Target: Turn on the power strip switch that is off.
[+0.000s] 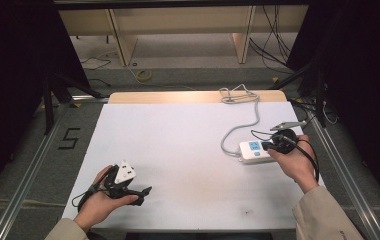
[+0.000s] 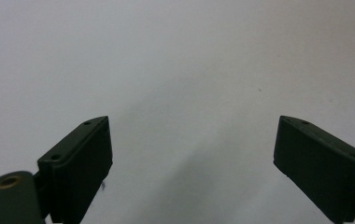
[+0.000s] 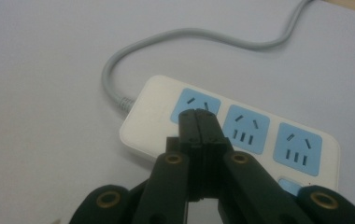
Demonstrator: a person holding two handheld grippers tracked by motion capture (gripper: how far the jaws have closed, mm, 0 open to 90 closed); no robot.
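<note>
We note the power strip (image 1: 256, 151) lying on the right side of the white table (image 1: 178, 150), its long axis running roughly left to right, with its grey cord (image 1: 238, 131) leaving the left end and curving off to the far edge.

The right gripper (image 1: 273, 146) sits directly over the strip. In the right gripper view its jaws are pressed together with nothing between them, tips poised above the blue socket (image 3: 195, 106) nearest the cord end; we cannot tell whether they touch the face. The strip (image 3: 231, 135) runs across that view, two further blue sockets and a switch trailing off to the right.

The left gripper (image 1: 143, 192) rests near the front left of the table, well apart from the strip. In the left gripper view its jaws are spread wide over bare table, holding nothing.

Judgement: the right hand is plainly the nearer one. Any coming move on the strip turns on the closed tips sitting above its cord end, with the rest of the sockets lying to the right along the long axis.
</note>
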